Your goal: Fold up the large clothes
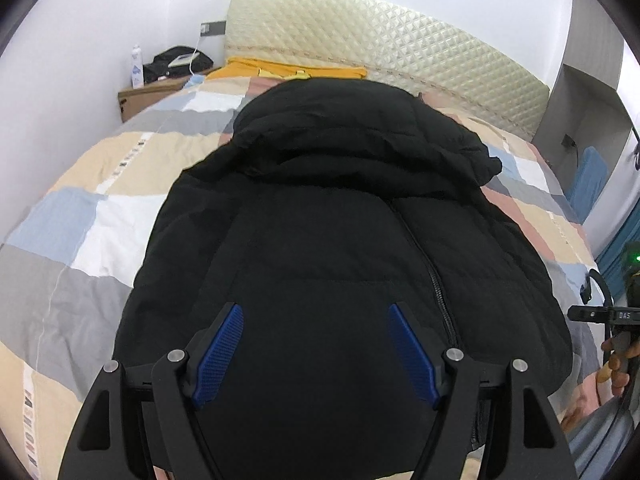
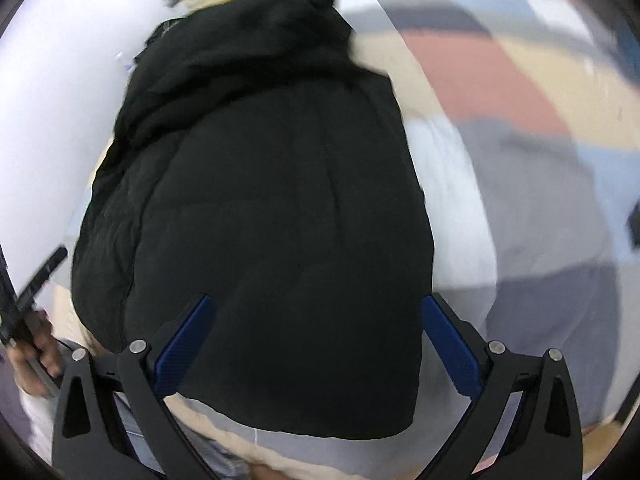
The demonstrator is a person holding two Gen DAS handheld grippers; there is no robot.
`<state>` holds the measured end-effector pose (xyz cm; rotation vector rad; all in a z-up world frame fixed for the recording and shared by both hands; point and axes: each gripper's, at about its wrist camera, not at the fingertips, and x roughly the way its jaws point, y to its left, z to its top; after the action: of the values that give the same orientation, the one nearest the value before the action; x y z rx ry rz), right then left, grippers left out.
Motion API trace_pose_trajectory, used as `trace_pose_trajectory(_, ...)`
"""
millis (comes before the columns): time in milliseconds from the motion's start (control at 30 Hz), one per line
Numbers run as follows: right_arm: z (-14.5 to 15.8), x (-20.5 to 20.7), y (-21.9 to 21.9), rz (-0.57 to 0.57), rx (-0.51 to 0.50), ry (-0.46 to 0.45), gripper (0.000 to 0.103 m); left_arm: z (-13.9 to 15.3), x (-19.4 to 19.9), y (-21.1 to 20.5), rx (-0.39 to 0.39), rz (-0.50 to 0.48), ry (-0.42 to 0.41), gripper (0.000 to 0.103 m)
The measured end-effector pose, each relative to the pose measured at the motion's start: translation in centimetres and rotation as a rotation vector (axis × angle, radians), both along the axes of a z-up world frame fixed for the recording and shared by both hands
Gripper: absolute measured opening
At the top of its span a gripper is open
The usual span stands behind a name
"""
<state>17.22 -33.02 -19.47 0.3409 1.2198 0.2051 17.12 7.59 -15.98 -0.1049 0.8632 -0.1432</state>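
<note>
- Nearest in the left wrist view, the left gripper hangs over the hem end of the black puffer jacket, its blue pads spread wide with nothing between them.
- The right gripper is likewise splayed wide above the jacket, gripping nothing; its right finger sits near the garment's 3 o'clock edge.
- The jacket lies lengthwise on the patchwork quilt, hood end toward 12 o'clock, its zipper running down right of centre.
- Bare quilt shows along the jacket's 9 o'clock side and a narrower strip at 3 o'clock in the left view; the right view shows the hem edge at 6 o'clock with pale bedding below it.
- Only the left view is sharp; the right view is smeared, so the quilt there is just coloured bands.
- Only the left view shows the zipper; only the right shows the hem edge.
- Each view catches the other hand at its rim: at 3 o'clock a hand on a dark handle, at 8 o'clock a hand likewise.
- Beyond the hood, a yellow cloth lies against the quilted cream headboard.
- At 10 o'clock stands a bedside table with a bottle and a dark bag.
</note>
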Motion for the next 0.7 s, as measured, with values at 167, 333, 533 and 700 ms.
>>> trace_pose_trajectory(167, -3.0, -0.1, -1.1, -0.045, 0.101, 0.12, 0.1, -0.6, 0.4, 0.1, -0.027, -0.002, 0.034, 0.074)
trace_pose_trajectory(333, -5.7, -0.1, -1.4, -0.108, 0.11, 0.227, 0.098, -1.3, 0.9, 0.1, -0.043, 0.013, 0.077, 0.074)
trace_pose_trajectory(533, -5.4, -0.4, -0.1, -0.082, 0.173, 0.193, 0.092, -1.7, 1.2, 0.0, -0.032, 0.021, 0.094, 0.074)
trace_pose_trajectory(700, -4.2, -0.5, 0.3, -0.092, 0.235, 0.138, 0.074, -2.2, 1.5, -0.2, -0.026, 0.018, 0.113, 0.074)
